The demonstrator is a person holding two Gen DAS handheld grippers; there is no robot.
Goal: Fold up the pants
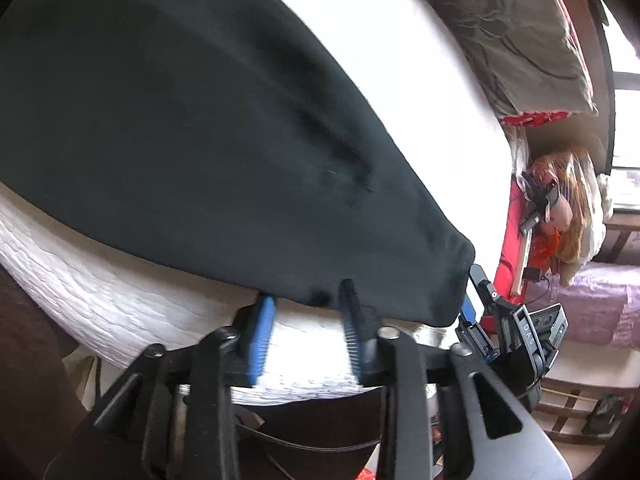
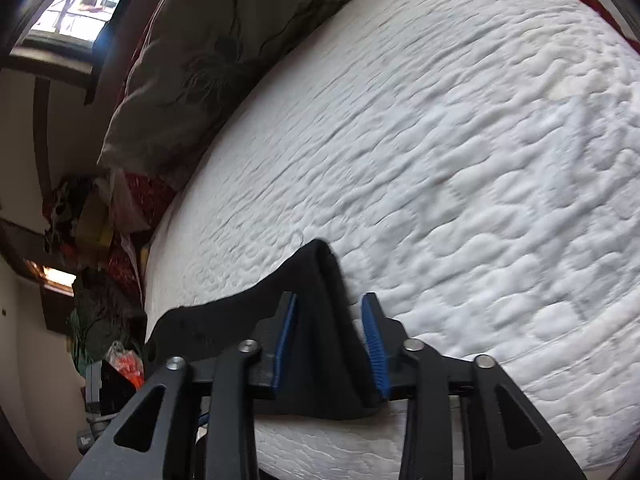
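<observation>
I see the white quilted bed [image 2: 460, 128] carrying the black pants [image 1: 168, 128], which spread toward eleven o'clock from my left hand-held gripper [image 1: 306, 320]. Its jaws stand apart at the near hem, not pinching. My right hand-held gripper [image 2: 332, 340] (nearer a corner) also stands apart, a ridge of cloth loose between its pads, running toward twelve.
</observation>
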